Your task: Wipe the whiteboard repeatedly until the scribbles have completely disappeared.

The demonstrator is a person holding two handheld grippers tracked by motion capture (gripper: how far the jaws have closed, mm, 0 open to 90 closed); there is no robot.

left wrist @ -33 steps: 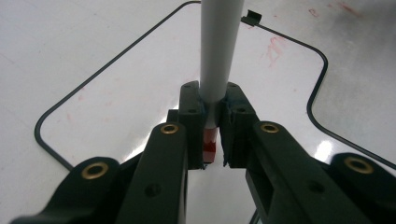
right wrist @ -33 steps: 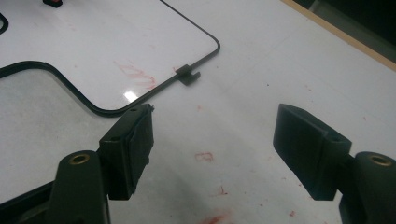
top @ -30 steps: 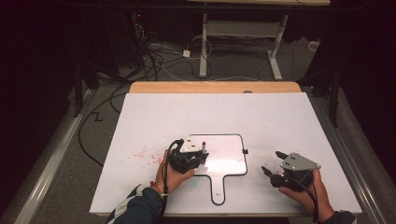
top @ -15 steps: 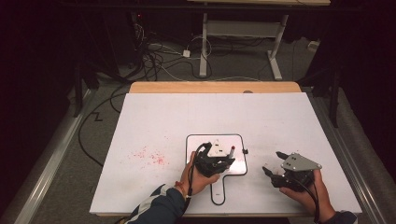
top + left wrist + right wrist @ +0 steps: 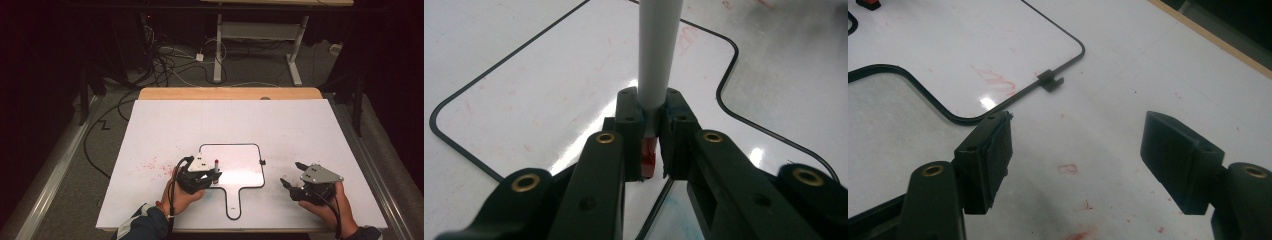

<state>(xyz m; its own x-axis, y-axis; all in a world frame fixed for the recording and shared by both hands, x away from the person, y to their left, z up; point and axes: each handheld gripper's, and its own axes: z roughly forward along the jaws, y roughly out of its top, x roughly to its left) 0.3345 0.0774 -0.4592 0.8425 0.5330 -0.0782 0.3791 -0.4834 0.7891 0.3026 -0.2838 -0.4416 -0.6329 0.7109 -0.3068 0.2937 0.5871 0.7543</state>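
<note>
A paddle-shaped whiteboard (image 5: 240,167) with a black rim lies flat on the white table (image 5: 225,125). My left gripper (image 5: 214,175) hovers over the board's left edge, shut on a marker (image 5: 217,164). In the left gripper view the marker's white barrel (image 5: 656,55) runs away from the pads and its red end (image 5: 650,157) sits between them, with the left gripper (image 5: 651,125) above the whiteboard (image 5: 539,95). My right gripper (image 5: 289,186) rests right of the board handle; it stands open over bare table (image 5: 1083,150), the whiteboard (image 5: 973,45) just beyond its left jaw.
Faint red strokes mark the board, and red smudges (image 5: 155,165) speckle the table to its left. A small black clip (image 5: 1050,80) juts from the board's right rim. The wooden table edge (image 5: 230,93) is at the back, with cables and desk legs on the floor beyond.
The left gripper swept right across the board with the marker, then came back to the board's left edge. The right gripper stayed where it was.
</note>
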